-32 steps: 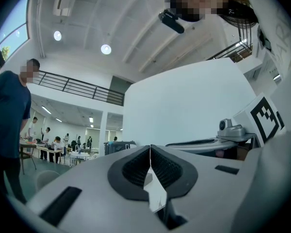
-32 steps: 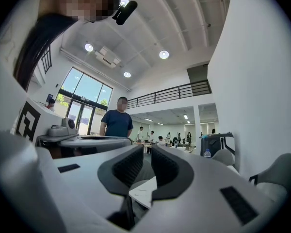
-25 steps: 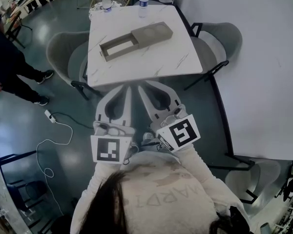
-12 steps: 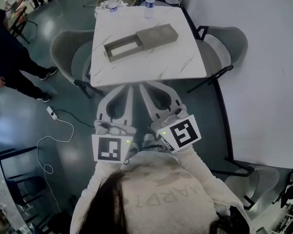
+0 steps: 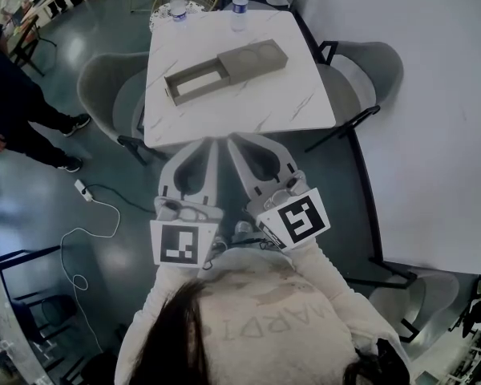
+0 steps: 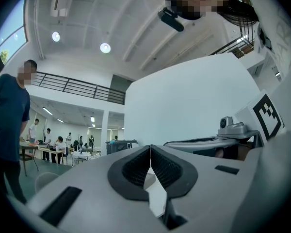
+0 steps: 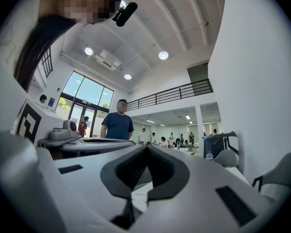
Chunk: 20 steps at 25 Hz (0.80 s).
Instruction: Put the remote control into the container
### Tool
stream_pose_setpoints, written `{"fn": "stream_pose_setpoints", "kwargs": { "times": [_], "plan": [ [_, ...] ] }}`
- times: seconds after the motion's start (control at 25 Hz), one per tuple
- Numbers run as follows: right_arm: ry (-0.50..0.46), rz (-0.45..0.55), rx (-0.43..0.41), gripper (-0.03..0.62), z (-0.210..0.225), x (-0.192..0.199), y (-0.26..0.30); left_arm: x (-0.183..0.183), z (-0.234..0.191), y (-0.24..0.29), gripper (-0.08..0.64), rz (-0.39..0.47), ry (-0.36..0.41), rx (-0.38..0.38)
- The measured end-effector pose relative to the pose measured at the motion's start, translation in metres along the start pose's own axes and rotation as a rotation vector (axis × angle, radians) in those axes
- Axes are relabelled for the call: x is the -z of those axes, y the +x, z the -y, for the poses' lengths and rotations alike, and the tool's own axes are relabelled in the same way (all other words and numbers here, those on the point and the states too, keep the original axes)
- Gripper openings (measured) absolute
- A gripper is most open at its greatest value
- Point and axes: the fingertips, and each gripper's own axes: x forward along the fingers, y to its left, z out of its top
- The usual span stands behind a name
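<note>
Nearest of all, a person's dark hair and pale printed sweater (image 5: 264, 319) fill the bottom of the head view. Both arms are drawn in close to the chest. Just ahead of the sweater sit the two marker cubes, the left one (image 5: 182, 245) lying flat and the right one (image 5: 299, 217) tilted.

From the cubes the white bodies run forward side by side. The left claw (image 6: 150, 149) has its dark ribbed pads pressed together at the tips, with nothing between them. The right claw (image 7: 146, 149) is closed in the same way and is also empty. Both point level toward the near edge of the tabletop (image 5: 289, 95), with their tips close to each other but apart, over the dark floor (image 5: 337, 183) short of that edge.

On the floor to the left lies a white power strip (image 5: 82, 191) with its looping cable (image 5: 80, 239).

The container (image 5: 224, 70), a flat grey sliding box, lies slantwise on the white marbled tabletop. Its drawn-out tray end is toward the left edge and its sleeve end, with two round hollows, is toward the far right corner. The tray's oblong recess looks pale. Whether the remote control lies in it is too small to tell, and no other view shows it.

A water bottle (image 5: 239, 6) stands at the far edge. A second bottle (image 5: 176, 8) is at the far left corner, on or just past it. Grey chairs flank the left edge (image 5: 104, 87) and the right edge (image 5: 369, 62). A person in dark clothes (image 5: 8, 111) stands well to the left.
</note>
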Motion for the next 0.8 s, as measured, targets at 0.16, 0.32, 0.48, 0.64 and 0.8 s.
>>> {"fn": "stream_pose_setpoints", "kwargs": {
  "times": [0.16, 0.32, 0.48, 0.64, 0.8],
  "plan": [
    [-0.004, 0.003, -0.002, 0.015, 0.0024, 0.0005, 0.0025, 0.0011, -0.001, 0.0031, 0.014, 0.001, -0.001, 0.0],
    [0.004, 0.008, -0.003, 0.015, 0.0038, -0.0014, 0.0045, 0.0001, -0.0024, 0.0037, 0.014, 0.0, -0.001, -0.002],
    [0.003, 0.008, -0.007, 0.015, 0.0026, -0.0022, 0.0061, -0.0007, -0.0037, 0.0029, 0.014, -0.002, -0.002, -0.006],
    [0.005, 0.008, -0.011, 0.015, 0.0009, -0.0017, 0.0071, -0.0006, -0.0049, 0.0019, 0.014, -0.006, -0.001, -0.008],
    [0.006, 0.009, -0.012, 0.015, -0.0007, -0.0016, 0.0076, -0.0012, -0.0063, 0.0005, 0.014, -0.001, -0.003, -0.011]
  ]
}}
